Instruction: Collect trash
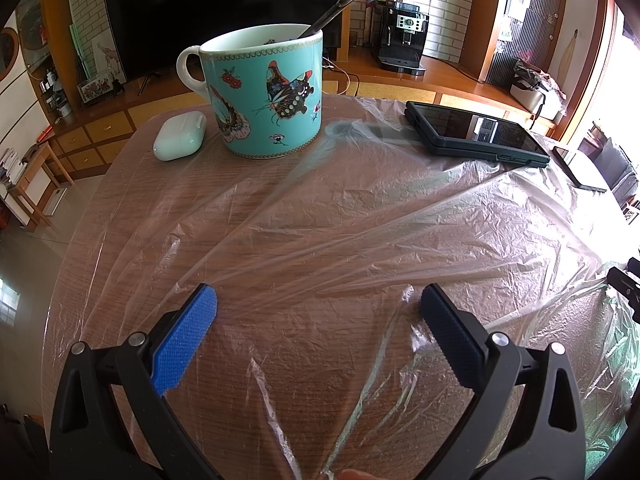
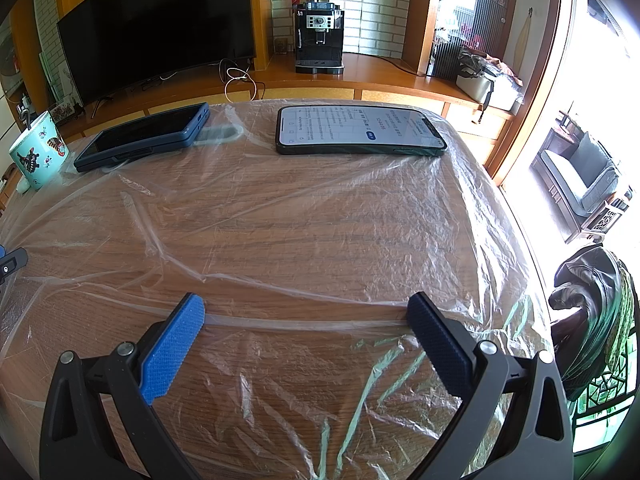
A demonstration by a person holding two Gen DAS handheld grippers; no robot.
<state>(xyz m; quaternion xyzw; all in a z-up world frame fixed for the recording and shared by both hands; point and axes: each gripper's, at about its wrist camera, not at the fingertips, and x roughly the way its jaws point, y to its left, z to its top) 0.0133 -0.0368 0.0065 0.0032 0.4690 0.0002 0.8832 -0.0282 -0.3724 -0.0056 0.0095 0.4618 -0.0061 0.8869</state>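
A large clear plastic bag lies flat and wrinkled over the wooden table; the same clear plastic bag fills the right wrist view. My left gripper stands open just above the bag's near edge, nothing between its blue pads. My right gripper is also open, hovering over a folded seam of the bag near the table's front. Neither gripper holds the plastic. The right gripper's black tip shows at the right edge of the left wrist view.
On the table stand a turquoise butterfly mug with a spoon, a white earbud case, a dark-cased phone and a lit phone, both resting on the bag's far edge. A jacket-draped chair sits right.
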